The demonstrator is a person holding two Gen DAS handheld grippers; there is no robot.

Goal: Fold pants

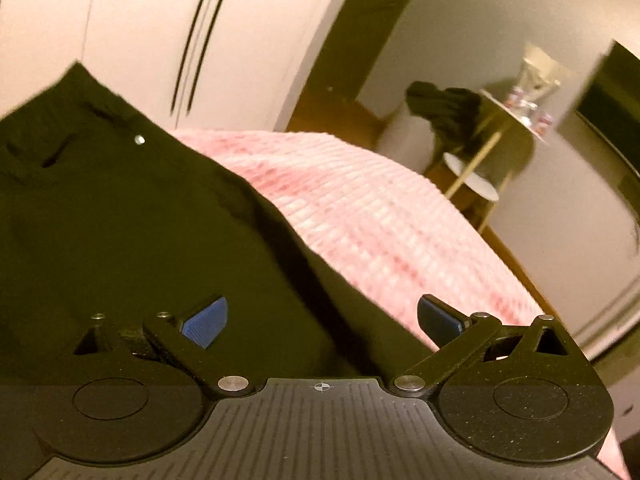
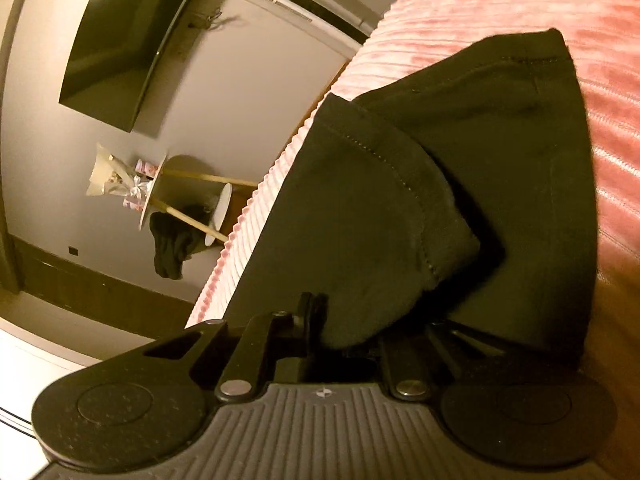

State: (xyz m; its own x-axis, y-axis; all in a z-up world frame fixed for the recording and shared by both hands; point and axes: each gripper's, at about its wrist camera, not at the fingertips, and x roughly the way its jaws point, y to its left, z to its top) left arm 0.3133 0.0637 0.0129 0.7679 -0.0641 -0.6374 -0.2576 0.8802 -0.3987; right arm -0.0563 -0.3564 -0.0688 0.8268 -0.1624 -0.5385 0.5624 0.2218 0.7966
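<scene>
Black pants (image 1: pixel 120 220) lie on a pink ribbed bedspread (image 1: pixel 380 216), waist end with a metal button (image 1: pixel 139 139) at the far left. My left gripper (image 1: pixel 322 320) is open just above the pants fabric, blue pads (image 1: pixel 206 320) apart, holding nothing. In the right wrist view the leg ends of the pants (image 2: pixel 460 184) hang folded over each other, hems with stitching visible. My right gripper (image 2: pixel 316 316) is shut on the pants fabric, which bunches between the closed fingers and lifts off the bedspread (image 2: pixel 520 4).
A small round side table (image 1: pixel 516 108) with gold legs carries wrapped items, with dark clothing (image 1: pixel 444 108) draped beside it. A dark wall screen (image 2: pixel 120 48) hangs on the grey wall. The bed edge (image 2: pixel 256 200) drops to the floor near the table.
</scene>
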